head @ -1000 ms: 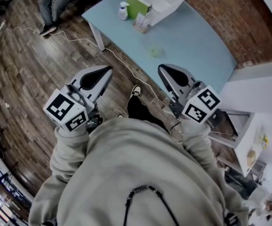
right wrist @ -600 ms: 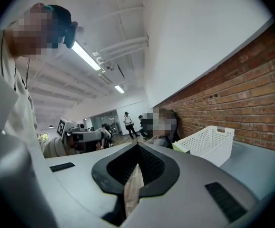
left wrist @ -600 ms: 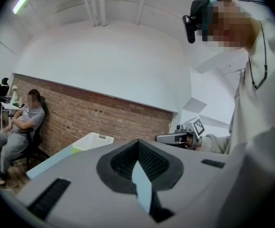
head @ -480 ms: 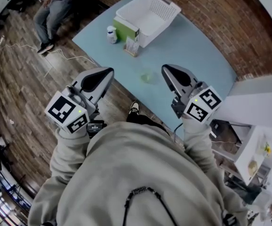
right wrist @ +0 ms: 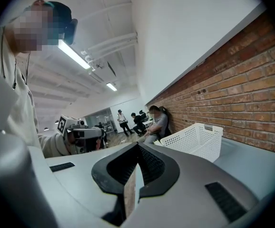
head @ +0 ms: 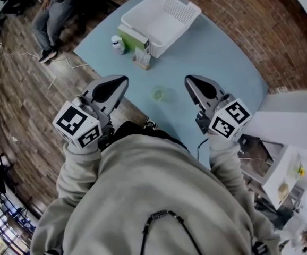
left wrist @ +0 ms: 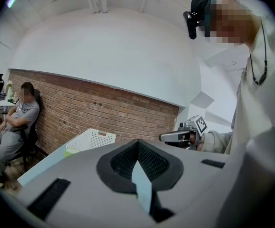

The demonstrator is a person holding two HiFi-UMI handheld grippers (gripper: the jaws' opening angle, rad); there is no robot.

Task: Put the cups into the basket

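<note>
Grey left gripper (head: 117, 84) and right gripper (head: 194, 83) were closed, empty. One should open wide before squarely straddling the small translucent greenish cup (head: 158, 94).

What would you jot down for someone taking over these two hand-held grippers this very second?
Left hand-held gripper: jaws together, nothing between them.
Right hand-held gripper: also shut and empty.
Neither touches anything. In the head view the one clear cup I can see stands on the blue table between them.
The white basket sits at the table's far end, with no cup visible inside.
Done: nothing yet.
Left: open a gripper, grasp the cup, carry it into the basket.
</note>
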